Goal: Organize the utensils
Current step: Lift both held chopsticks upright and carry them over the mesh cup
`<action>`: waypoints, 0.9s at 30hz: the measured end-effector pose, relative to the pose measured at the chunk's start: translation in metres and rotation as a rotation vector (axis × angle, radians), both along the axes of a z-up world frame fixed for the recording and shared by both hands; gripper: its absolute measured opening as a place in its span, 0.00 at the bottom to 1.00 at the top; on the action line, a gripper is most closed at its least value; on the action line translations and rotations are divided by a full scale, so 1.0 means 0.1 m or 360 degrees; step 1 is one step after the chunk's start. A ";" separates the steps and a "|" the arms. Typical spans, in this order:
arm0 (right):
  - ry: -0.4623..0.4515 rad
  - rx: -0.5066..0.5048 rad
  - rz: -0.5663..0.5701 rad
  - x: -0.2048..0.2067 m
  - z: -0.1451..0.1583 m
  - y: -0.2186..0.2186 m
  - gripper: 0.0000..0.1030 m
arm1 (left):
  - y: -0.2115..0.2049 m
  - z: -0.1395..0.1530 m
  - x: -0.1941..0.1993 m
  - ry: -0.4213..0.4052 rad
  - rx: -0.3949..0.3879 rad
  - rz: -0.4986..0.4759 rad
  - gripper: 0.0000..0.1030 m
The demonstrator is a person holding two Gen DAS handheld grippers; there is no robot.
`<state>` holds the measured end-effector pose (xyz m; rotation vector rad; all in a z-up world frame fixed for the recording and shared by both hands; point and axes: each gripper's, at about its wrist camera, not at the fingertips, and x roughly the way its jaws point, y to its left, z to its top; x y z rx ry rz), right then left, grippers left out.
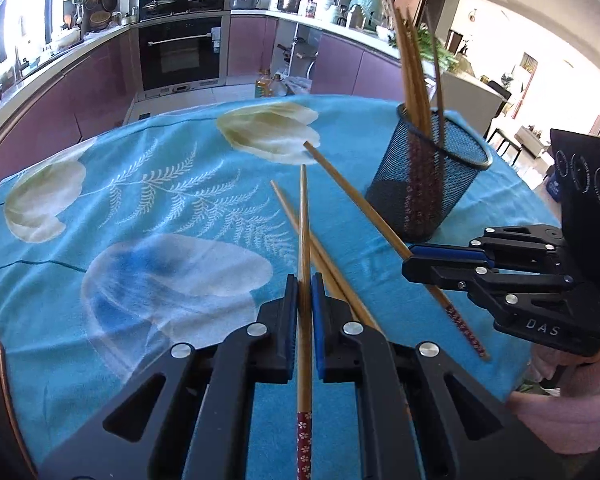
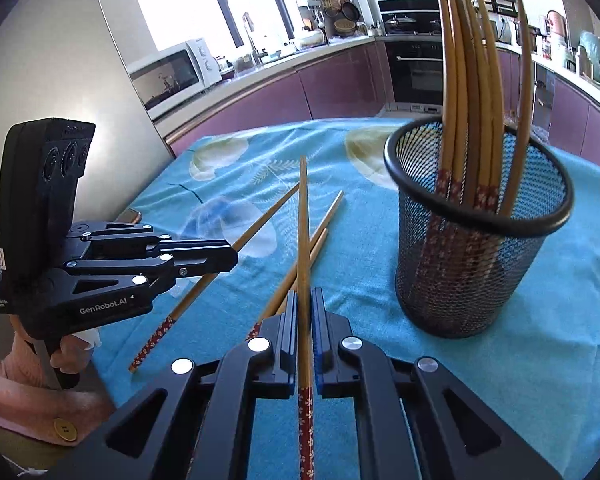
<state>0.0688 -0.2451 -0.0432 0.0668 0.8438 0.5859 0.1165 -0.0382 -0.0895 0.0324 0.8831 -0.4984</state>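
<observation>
Left gripper (image 1: 305, 280) was pinching one bamboo chopstick with a red floral handle (image 1: 305, 240); tip pointed ahead over the cloth, handle ran back between the fingers. Right gripper (image 2: 305, 296) was clamped on a second chopstick of the same kind (image 2: 303, 216), same layout. In the left wrist view, the right gripper (image 1: 410, 260) sat close to the base of the black wire-mesh cup (image 1: 428, 176), holding its stick slantwise. Two more loose chopsticks (image 1: 324, 264) lay crossed on the blue tulip-print tablecloth (image 1: 148, 208) under the held ones, near the cloth's near edge. The mesh cup stood upright toward the cloth's far right side, with a bundle of chopsticks (image 2: 472, 92) standing handle-down in it. Pink sleeve (image 1: 576, 408) visible behind the right gripper. Purple kitchen cabinets (image 1: 60, 96) and a black oven (image 1: 180, 52) beyond the table.
</observation>
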 end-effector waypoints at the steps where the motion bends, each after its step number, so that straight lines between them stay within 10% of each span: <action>1: -0.0012 0.0012 -0.0002 -0.01 0.03 -0.01 0.06 | 0.01 0.05 -0.02 -0.0012 -0.0020 -0.0010 0.07; 27: -0.0275 0.0215 -0.0103 -0.22 0.55 -0.44 0.06 | 0.16 0.88 -0.39 -0.0216 -0.0362 -0.0179 0.07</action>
